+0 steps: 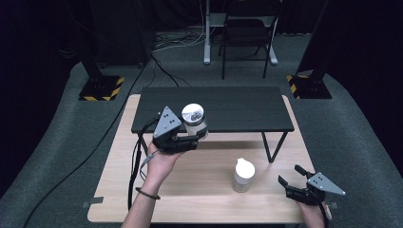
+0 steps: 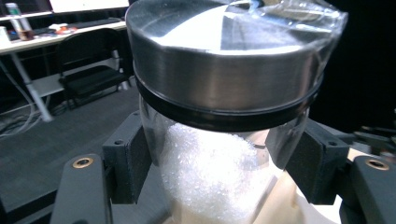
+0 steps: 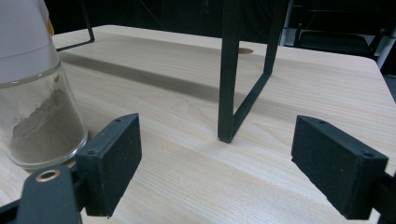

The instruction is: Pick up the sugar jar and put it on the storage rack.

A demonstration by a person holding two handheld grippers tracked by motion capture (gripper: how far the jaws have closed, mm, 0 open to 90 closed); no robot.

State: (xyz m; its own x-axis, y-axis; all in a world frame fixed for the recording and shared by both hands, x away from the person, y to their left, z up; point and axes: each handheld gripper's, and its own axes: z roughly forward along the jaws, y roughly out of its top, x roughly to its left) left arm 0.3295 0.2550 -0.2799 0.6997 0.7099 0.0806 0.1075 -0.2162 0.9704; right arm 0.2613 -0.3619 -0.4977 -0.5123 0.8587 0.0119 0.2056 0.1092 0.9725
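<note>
Left claw [image 1: 194, 137]: closed on a clear jar [image 1: 195, 121] with a brushed-metal lid [image 2: 223, 56]; the two black pads [image 2: 135, 163] press the glass from either side just under the lid's dark ring; the jar is held off the desk, in front of the near edge of the black shelf [image 1: 214, 109]

Clear jar, contents: white, grainy material fills the lower part; a film of clear plastic lies over the metal lid

Right claw [image 1: 291, 176]: open and holding nothing — its jaws stand wide apart, low over the desk near the right end of the near edge

Second jar [image 1: 243, 175]: glass with a white cap, standing upright on the desk [image 1: 190, 190] toward the near edge, right of its middle; brownish powder sits in its bottom, seen in the right gripper view [image 3: 39, 116]; it is just beside the right claw's left jaw, apart from it

Black shelf: a low dark stand on thin metal legs [image 3: 232, 74], set across the far half of the wooden desk

Beyond the desk: grey carpet — a folding chair [image 1: 247, 35] at the back of the room
</note>
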